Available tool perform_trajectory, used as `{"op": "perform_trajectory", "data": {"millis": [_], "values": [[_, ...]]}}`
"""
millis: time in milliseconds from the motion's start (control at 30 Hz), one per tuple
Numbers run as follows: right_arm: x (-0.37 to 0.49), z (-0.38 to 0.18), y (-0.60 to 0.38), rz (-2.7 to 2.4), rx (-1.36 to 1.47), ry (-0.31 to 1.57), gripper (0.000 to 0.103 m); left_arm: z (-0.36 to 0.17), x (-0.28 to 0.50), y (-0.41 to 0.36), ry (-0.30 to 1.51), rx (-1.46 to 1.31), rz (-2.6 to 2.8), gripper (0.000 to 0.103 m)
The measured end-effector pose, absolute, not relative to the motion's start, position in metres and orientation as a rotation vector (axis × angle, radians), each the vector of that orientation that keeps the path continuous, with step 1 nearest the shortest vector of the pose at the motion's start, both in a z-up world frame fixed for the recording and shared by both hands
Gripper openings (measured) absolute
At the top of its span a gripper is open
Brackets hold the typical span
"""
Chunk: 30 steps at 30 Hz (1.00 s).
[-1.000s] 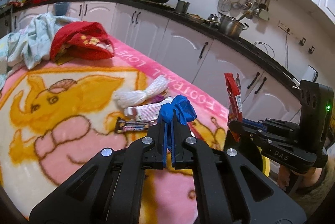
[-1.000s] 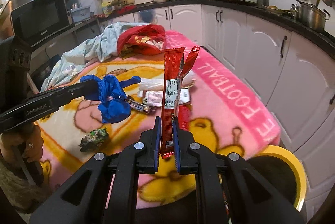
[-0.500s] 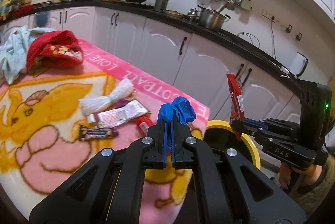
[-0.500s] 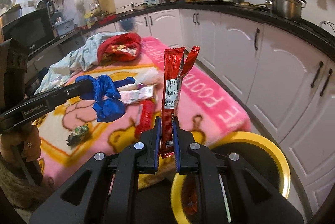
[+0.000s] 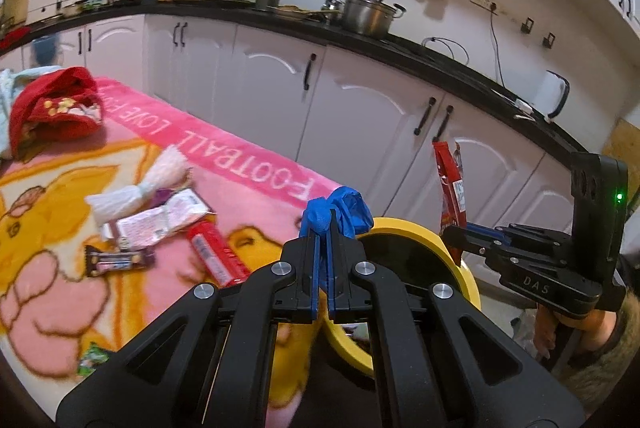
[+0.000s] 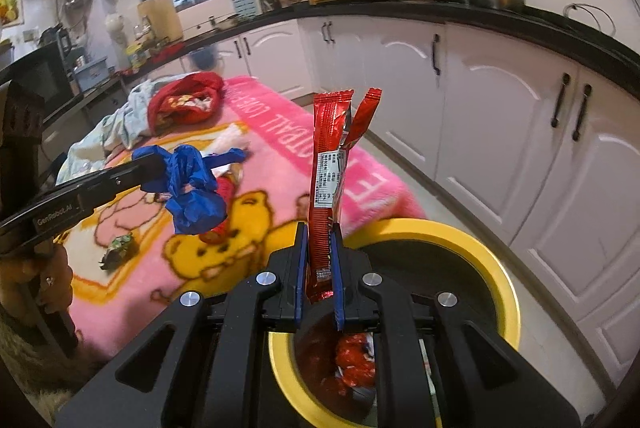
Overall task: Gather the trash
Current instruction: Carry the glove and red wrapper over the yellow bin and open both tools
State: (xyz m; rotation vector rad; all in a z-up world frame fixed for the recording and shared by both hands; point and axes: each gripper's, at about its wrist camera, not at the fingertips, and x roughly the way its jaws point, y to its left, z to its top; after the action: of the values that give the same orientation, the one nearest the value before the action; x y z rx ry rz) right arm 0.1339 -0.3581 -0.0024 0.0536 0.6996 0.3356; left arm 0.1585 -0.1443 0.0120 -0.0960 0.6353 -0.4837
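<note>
My left gripper (image 5: 324,228) is shut on a crumpled blue wrapper (image 5: 338,209), held near the rim of a yellow-rimmed trash bin (image 5: 420,232). In the right wrist view the blue wrapper (image 6: 194,187) hangs over the blanket's edge. My right gripper (image 6: 319,248) is shut on a long red wrapper (image 6: 330,163), upright above the bin (image 6: 460,240). The bin holds red trash (image 6: 354,360). The red wrapper also shows in the left wrist view (image 5: 450,187).
On the pink blanket (image 5: 60,288) lie a white twisted bag (image 5: 136,183), a pale wrapper (image 5: 156,220), a dark bar wrapper (image 5: 118,260), a red wrapper (image 5: 216,256) and a green wrapper (image 6: 118,248). A red cloth (image 5: 56,107) lies further back. White cabinets (image 6: 500,131) stand beyond the bin.
Both grippers have moved with their wrappers from over the blanket toward the bin. The right gripper now sits over the bin's opening; the left has reached its rim.
</note>
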Motion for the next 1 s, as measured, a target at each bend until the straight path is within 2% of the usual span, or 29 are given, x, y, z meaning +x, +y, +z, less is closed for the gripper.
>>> {"op": "perform_trajectory", "data": {"millis": [1000], "values": [[0.125,-0.053,-0.421,0.221,0.118,0.802,0.011,-0.033,0.171,-0.238,0.737,-0.024,-0.627,0.0]]}}
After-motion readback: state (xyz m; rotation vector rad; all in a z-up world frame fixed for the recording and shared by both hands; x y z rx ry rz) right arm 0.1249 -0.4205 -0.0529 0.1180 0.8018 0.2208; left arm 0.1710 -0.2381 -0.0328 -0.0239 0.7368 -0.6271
